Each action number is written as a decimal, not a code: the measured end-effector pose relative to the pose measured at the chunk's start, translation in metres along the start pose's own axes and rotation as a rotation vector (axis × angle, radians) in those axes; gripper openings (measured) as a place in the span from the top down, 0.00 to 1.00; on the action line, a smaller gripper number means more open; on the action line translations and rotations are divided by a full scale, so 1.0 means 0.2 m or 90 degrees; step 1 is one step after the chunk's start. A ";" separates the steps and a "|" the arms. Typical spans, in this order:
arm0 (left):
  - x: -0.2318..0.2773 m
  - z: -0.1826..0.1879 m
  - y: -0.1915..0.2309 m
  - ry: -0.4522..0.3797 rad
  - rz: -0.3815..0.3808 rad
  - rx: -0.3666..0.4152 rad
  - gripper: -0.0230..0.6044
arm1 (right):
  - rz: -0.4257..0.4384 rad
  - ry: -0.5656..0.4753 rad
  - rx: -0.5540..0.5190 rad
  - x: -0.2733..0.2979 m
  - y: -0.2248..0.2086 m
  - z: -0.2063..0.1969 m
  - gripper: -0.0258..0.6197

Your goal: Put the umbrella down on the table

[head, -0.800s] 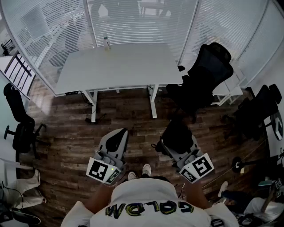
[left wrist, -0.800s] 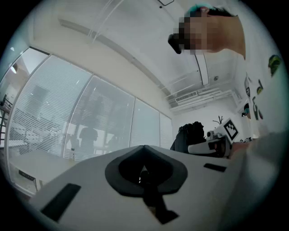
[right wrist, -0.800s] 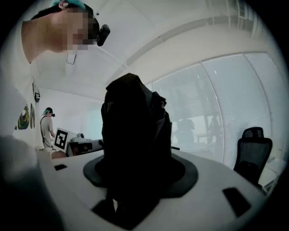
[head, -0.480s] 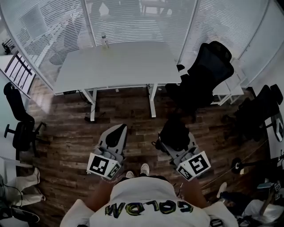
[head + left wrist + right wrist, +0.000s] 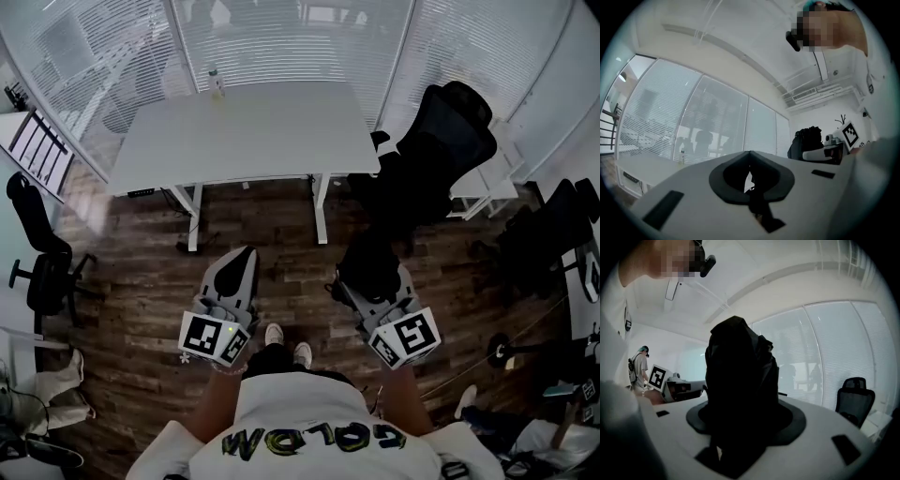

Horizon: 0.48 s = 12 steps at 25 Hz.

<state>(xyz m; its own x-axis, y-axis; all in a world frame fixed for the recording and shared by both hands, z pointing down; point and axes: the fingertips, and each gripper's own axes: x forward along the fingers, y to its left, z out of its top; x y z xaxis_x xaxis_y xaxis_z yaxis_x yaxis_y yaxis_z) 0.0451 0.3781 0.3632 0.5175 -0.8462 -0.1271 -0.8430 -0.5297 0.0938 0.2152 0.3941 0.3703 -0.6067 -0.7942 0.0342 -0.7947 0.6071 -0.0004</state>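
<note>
Head view: white table (wooden floor).

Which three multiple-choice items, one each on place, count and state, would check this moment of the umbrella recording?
1. Where is the black umbrella?
A. On the white table
B. Between the right tool's jaws
C. On the floor

2. How many bottles stand on the table?
A. None
B. One
C. Three

3. How do the left tool's jaws stand?
A. Together, empty
B. Wide apart
C. Closed on a bottle

Key:
1 B: the right gripper view shows the jaws clamped on it.
2 B: a single bottle stands at the far edge.
3 A: the left gripper view shows the tips meeting with nothing between.
</note>
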 end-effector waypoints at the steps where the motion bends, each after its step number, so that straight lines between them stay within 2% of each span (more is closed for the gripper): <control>1: 0.01 0.01 0.00 -0.001 -0.002 0.004 0.95 | -0.001 -0.001 -0.002 0.01 -0.01 0.00 0.56; 12: 0.21 0.03 0.27 -0.009 0.003 0.013 0.95 | 0.002 0.000 -0.016 0.36 -0.09 0.04 0.56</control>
<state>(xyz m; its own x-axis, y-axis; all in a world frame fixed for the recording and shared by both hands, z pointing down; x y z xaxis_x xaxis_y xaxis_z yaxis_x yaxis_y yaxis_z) 0.0194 0.3142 0.3567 0.5118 -0.8476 -0.1405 -0.8482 -0.5245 0.0741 0.1863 0.3251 0.3640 -0.6088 -0.7926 0.0337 -0.7923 0.6097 0.0239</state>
